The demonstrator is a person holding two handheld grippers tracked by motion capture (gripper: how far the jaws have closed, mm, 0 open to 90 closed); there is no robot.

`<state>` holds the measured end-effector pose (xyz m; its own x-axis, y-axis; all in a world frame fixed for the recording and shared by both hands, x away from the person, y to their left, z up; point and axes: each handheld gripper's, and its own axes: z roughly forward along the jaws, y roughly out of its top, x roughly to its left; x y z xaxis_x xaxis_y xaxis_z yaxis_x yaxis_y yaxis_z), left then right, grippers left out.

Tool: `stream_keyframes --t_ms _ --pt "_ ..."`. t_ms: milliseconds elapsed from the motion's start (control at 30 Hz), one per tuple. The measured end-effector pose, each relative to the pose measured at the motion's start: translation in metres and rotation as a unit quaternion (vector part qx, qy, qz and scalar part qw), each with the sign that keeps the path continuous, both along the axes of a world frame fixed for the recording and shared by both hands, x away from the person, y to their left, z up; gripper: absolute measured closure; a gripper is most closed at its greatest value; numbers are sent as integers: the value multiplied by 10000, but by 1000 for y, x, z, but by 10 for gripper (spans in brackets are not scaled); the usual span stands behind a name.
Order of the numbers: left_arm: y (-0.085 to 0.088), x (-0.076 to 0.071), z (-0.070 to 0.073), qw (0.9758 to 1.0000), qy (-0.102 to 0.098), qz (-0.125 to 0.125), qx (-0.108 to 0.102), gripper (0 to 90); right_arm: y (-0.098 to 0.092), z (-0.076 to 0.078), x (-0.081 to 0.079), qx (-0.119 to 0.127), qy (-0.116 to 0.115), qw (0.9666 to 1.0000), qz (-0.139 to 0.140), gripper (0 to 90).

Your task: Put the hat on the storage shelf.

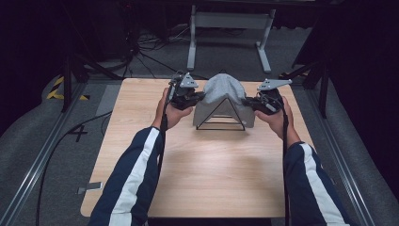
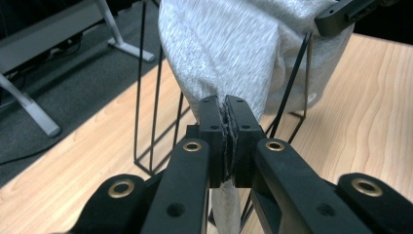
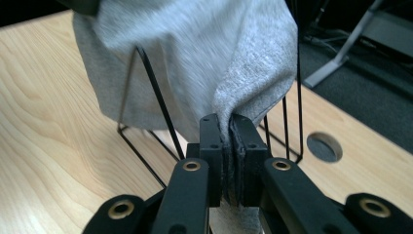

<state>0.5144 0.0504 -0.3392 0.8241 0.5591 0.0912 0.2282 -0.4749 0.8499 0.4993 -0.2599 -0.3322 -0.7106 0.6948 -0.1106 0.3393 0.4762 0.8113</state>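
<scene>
High view: overhead, looking forward and down at tabletop (image 1: 202,179). Gripper views: close in, facing inward from opposite sides. Shared: grey cloth (image 1: 223,92) on wire frame (image 1: 221,117).

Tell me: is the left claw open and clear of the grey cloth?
No: in the left gripper view the left claw is shut on a fold of the grey cloth draped over the wire rack.

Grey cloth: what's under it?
A black wire rack on the table; the grey cloth drapes its top. The rack's upper bars are covered.
</scene>
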Motion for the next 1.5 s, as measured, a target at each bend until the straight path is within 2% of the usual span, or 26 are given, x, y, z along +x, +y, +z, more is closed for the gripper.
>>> stream_keyframes --t_ms 100,133,300,367,433,667,700,767,800,900,1000,1133,1200,1367,1500 --pt "-2 1 -11 9999 19 49 134 871 0 -13 2 -64 101 9999 -39 849" --pt "-2 2 -17 9998 100 53 168 871 -1 -20 3 -65 184 9998 -68 849" --pt "-4 2 -29 9996 186 66 201 871 -2 -36 6 -86 343 9993 -125 849" --pt "-6 2 -34 9993 205 60 295 871 -3 -43 8 -115 423 9989 -180 849" --pt "-8 2 -39 9987 227 69 443 871 -3 -45 8 -125 447 9987 -208 849" --pt "-12 1 -54 9983 330 154 454 870 -7 -54 8 -16 514 9980 -356 847" --pt "-12 1 -57 9976 317 145 593 869 -8 -57 8 -15 530 9978 -391 846" --pt "-12 2 -59 9977 313 142 587 868 -8 -57 8 0 543 9977 -404 846" --pt "-11 2 -61 9979 348 155 520 868 -8 -58 8 -10 532 9978 -405 846" --pt "-9 2 -61 9981 383 164 449 867 -8 -60 7 1 510 9977 -442 840" --pt "-6 0 -59 9984 266 189 456 852 -9 -59 4 -33 438 9979 -478 832" --pt "5 -3 -53 9986 245 272 382 841 -12 -55 1 -27 362 9981 -503 831" --pt "9 -6 -50 9983 183 303 459 842 -13 -53 -1 -58 319 9982 -504 827" --pt "17 -13 -42 9981 124 341 495 844 -12 -48 -7 -199 190 9979 -580 819" --pt "24 -20 -36 9971 60 281 699 843 -11 -43 -10 -298 128 9979 -567 810"
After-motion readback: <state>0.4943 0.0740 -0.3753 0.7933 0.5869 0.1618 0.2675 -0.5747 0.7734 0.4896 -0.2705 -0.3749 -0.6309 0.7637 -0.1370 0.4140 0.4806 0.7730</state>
